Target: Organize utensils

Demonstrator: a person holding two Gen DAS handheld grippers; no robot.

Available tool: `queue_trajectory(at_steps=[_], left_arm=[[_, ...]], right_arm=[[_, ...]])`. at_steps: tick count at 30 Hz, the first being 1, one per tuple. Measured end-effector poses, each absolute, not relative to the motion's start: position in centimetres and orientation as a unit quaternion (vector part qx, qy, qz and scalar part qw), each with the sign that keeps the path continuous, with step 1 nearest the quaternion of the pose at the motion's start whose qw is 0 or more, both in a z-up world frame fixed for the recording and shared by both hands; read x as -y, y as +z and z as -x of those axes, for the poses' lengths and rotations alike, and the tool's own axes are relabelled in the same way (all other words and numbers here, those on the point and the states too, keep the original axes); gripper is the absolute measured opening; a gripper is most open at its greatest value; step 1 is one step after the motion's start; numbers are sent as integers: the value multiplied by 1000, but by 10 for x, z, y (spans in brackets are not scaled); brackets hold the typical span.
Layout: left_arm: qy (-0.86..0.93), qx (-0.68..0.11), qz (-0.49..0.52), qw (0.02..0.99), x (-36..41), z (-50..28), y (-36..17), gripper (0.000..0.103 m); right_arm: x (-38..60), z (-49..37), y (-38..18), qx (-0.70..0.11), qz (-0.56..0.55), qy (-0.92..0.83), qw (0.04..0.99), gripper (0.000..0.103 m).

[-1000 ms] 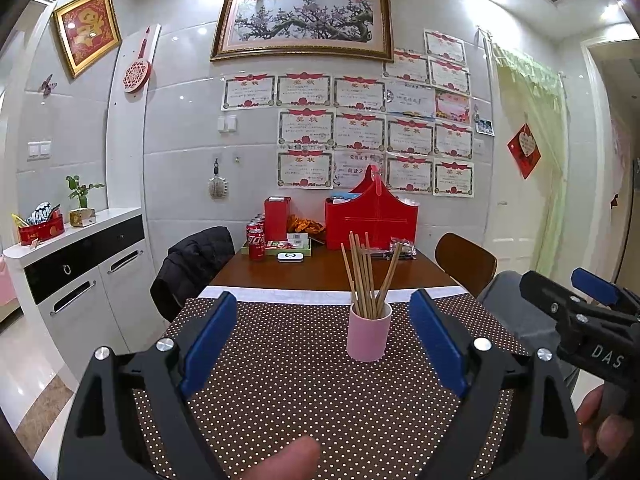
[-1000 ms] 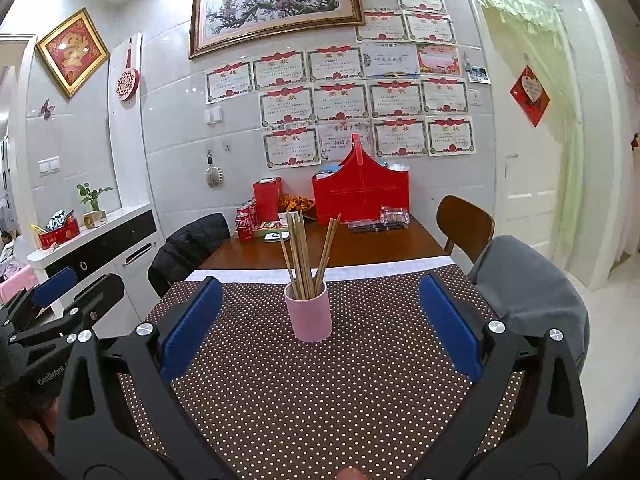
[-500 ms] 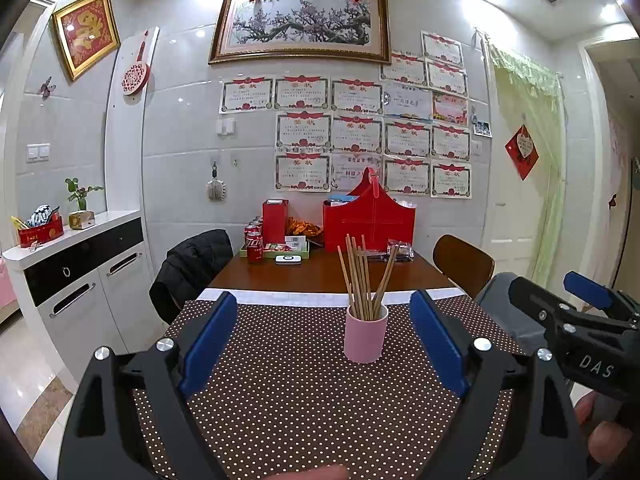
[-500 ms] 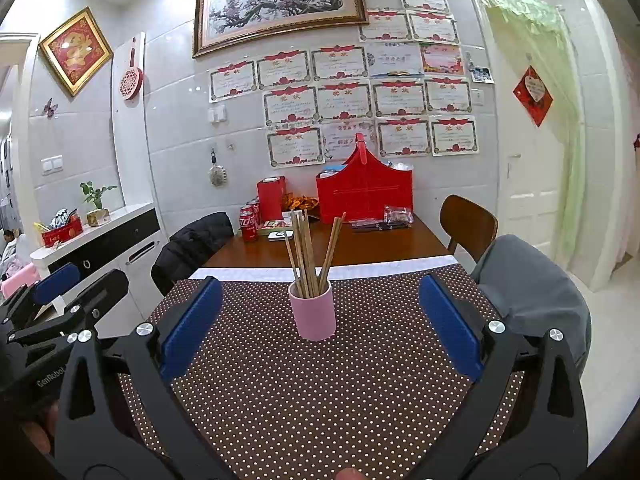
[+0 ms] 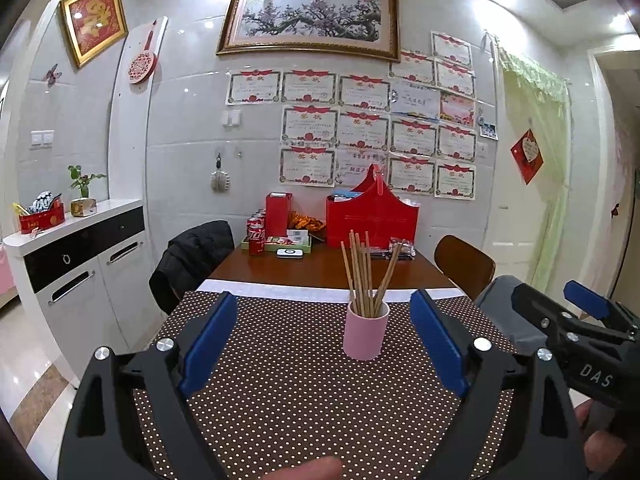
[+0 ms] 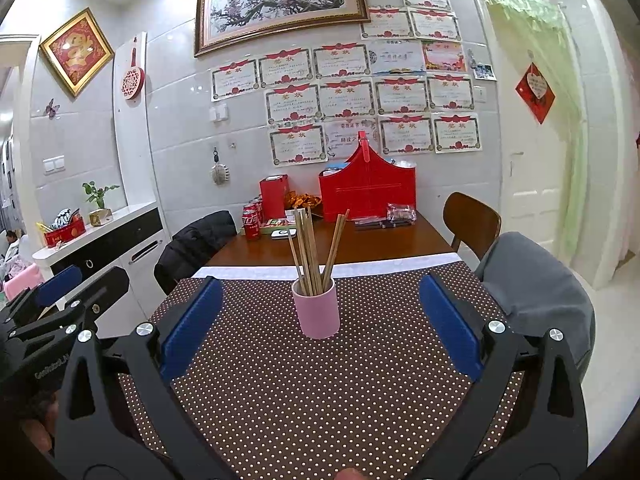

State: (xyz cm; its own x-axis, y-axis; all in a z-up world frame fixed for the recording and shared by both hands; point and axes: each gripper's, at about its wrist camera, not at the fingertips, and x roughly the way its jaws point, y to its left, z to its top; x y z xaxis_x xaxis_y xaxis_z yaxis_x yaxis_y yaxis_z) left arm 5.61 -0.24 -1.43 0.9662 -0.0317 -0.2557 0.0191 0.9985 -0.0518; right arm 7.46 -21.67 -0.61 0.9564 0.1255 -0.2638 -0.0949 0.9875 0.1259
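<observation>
A long table (image 5: 332, 268) runs away from the cameras toward a tiled wall hung with framed pictures and rows of certificates. Its near half is covered by a brown cloth with white dots (image 5: 304, 384); the far half is bare wood. A white sideboard (image 5: 80, 248) stands along the left wall. A chair draped with a dark jacket (image 5: 192, 256) sits at the table's left side, and a wooden chair (image 5: 464, 264) at its right, with a grey-covered seat (image 6: 536, 292) nearer on that side.

At the far end of the table stand a red carrier box (image 5: 372, 216), a smaller red box (image 5: 278, 208) and several red drink cans (image 5: 256, 236).

The left hand-held gripper (image 5: 324, 340) hovers over the dotted cloth with its blue-padded jaws spread wide and nothing between them. The right hand-held gripper (image 6: 320, 320) is likewise spread wide and holds nothing; in the left wrist view it shows at the right edge, beside the table.

A pink cup (image 5: 366, 334) stands upright on the dotted cloth, centred ahead of both grippers and touched by neither. A bundle of wooden chopsticks (image 5: 366, 276) stands in it, fanning out above the rim.
</observation>
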Motion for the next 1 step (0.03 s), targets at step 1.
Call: queue_trajectory(at_steps=[1], left_arm=[[-11, -129, 23, 991, 2, -56, -14, 87]], right_arm=[[217, -74, -6, -137, -55, 56, 987, 97]])
